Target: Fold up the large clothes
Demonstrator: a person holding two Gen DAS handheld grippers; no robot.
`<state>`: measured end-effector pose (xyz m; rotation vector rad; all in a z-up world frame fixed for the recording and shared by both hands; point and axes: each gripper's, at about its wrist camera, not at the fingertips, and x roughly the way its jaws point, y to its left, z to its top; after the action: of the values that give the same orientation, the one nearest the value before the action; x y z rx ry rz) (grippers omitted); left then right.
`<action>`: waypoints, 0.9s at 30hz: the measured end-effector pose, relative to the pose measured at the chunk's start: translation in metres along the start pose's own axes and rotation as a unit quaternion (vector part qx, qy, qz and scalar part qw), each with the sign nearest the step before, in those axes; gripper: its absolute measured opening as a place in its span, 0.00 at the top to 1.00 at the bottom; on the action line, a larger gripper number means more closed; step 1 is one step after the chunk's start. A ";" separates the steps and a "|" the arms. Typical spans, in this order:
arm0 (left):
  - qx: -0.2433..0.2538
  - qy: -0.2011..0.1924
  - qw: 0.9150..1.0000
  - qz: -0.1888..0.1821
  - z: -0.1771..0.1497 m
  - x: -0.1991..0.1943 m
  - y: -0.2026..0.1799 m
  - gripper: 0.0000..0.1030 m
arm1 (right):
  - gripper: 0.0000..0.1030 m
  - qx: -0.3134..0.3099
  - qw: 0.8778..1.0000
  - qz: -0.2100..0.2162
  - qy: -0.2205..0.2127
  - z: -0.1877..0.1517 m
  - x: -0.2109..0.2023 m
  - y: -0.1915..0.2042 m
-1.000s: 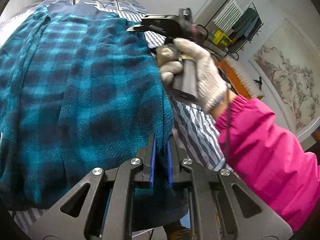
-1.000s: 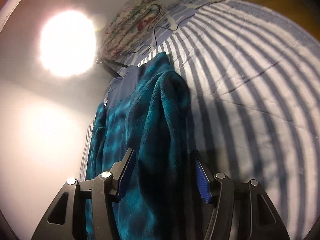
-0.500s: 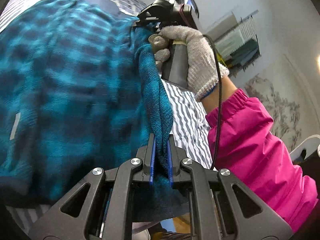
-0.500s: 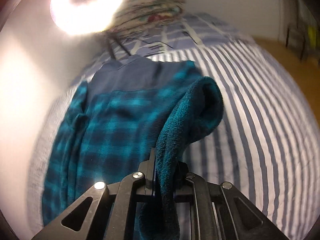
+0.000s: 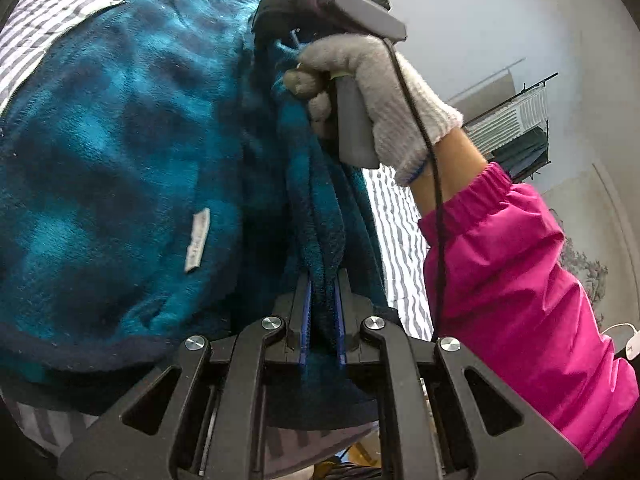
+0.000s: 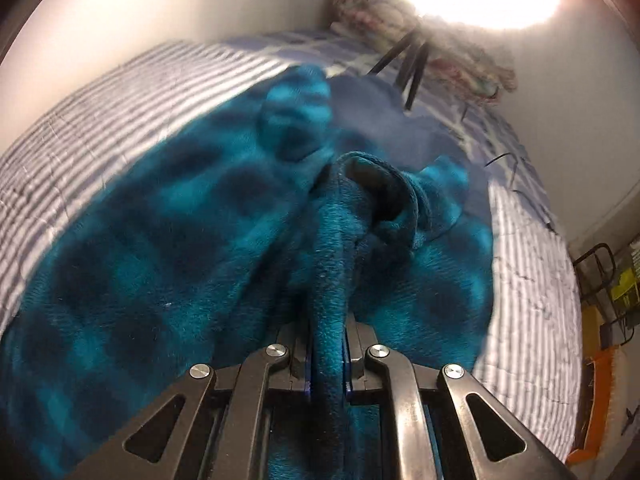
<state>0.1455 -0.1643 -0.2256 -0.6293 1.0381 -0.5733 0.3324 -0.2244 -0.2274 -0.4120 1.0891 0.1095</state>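
Note:
A large teal and navy plaid fleece garment (image 5: 120, 152) lies on a striped bed sheet (image 6: 100, 92). My left gripper (image 5: 322, 308) is shut on the garment's right edge near the dark hem and lifts it. My right gripper (image 6: 327, 360) is shut on a thick fold of the same edge farther up; it shows in the left wrist view (image 5: 280, 28), held by a gloved hand. The lifted edge hangs between the two grippers over the rest of the garment (image 6: 160, 240). A white label (image 5: 197, 240) shows on the fabric.
A folded floral quilt (image 6: 420, 40) and dark tripod legs (image 6: 408, 68) sit at the head of the bed. A cable (image 6: 504, 158) lies on the sheet. A clothes rack (image 5: 516, 128) stands by the far wall, past the bed's right edge.
My right gripper has shut on the garment's edge. Both grippers have lifted that edge and carried it left over the garment, which now shows its inner side and label.

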 end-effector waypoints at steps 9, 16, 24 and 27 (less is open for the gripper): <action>0.008 0.000 1.000 0.008 0.002 -0.004 -0.003 0.92 | 0.62 0.154 0.963 0.215 -0.057 -0.017 -0.031 -0.087; 0.016 -0.011 0.999 0.042 0.004 -0.011 0.000 0.92 | 0.68 0.239 0.942 0.227 -0.066 -0.066 -0.070 -0.150; 0.048 -0.019 0.995 0.084 0.005 -0.015 -0.005 0.91 | 0.68 0.135 0.961 0.243 -0.007 -0.129 -0.096 -0.065; 0.049 -0.009 0.995 0.089 -0.005 -0.028 -0.001 0.90 | 0.68 0.116 0.965 0.234 0.002 -0.148 -0.087 -0.026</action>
<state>0.1300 -0.1469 -0.2097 -0.4499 1.0304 -0.4592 0.1757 -0.2938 -0.2026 0.0622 1.1723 0.3948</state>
